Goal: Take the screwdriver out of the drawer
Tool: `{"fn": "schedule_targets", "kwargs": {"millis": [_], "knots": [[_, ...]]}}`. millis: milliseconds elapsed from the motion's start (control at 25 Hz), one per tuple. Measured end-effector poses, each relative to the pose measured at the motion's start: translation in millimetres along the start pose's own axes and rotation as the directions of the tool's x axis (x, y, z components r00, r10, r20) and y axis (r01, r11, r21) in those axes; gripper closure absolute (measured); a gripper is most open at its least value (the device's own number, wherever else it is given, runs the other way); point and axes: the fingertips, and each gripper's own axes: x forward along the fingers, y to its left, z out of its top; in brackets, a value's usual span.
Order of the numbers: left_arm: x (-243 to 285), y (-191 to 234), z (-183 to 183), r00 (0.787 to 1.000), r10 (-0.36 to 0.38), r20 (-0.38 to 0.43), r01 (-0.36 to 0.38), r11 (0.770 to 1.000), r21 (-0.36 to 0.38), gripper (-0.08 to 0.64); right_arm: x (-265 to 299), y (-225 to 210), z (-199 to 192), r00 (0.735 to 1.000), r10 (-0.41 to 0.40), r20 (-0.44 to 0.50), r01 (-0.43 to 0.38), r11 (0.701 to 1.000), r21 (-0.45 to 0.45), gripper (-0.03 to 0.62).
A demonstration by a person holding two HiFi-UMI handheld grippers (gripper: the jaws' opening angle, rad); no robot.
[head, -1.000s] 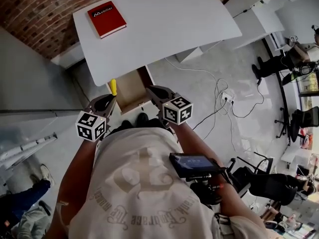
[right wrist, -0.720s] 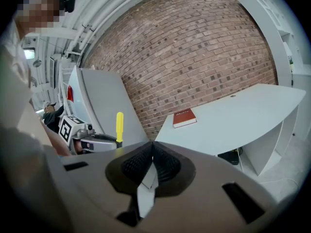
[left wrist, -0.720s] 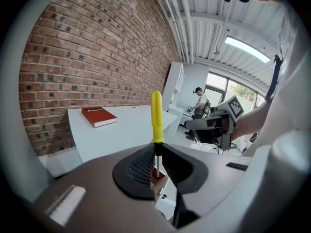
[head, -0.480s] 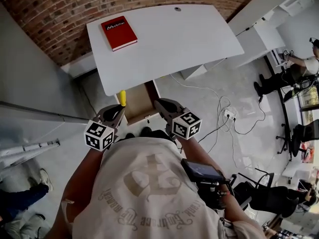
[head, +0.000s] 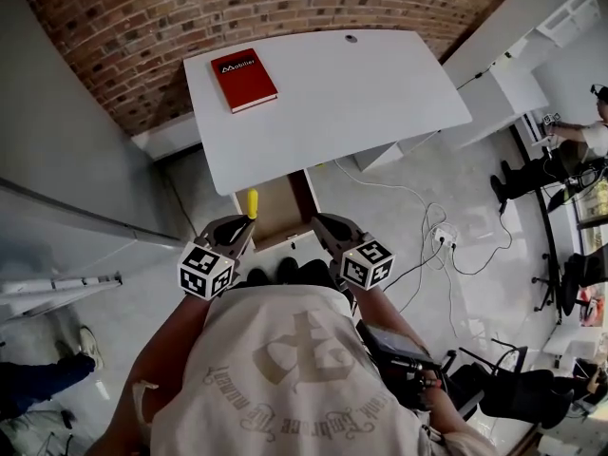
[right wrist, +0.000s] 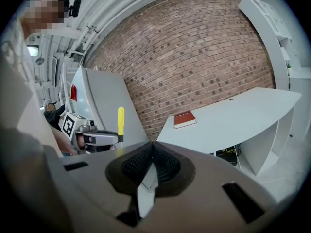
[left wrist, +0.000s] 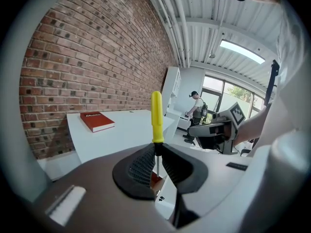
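1. Brick wall backs a white desk; a red book lies near the desk's upper-left corner in the head view.
2. Left tool is pinched almost closed on the screwdriver, gripping its thin metal shaft. The yellow handle stands upright above the jaws, at centre-left of the head view, over the drawer's left edge.
3. Right tool has its jaws together with nothing between them and hangs at the drawer's right side.
4. The step looks like carrying the screwdriver clear. With a thin round shaft and the handle on top it could pivot, so a firm squeeze, a steady wrist and room from the desk edge seem wise.
5. The drawer stands pulled out under the desk's near edge. Its brown floor shows nothing where visible, and the tools hide the near end.
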Motion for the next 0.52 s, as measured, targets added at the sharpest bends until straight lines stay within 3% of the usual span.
{"fn": "schedule_targets", "kwargs": {"millis": [520], "knots": [[-10.3,-1.4,-11.2,1.0,-0.005,-0.014,0.005,1.0,-0.016,0.515,1.9,15.3,-5.8,1.0,-0.004,-0.003,0.004,1.0,-0.004,0.586]]}}
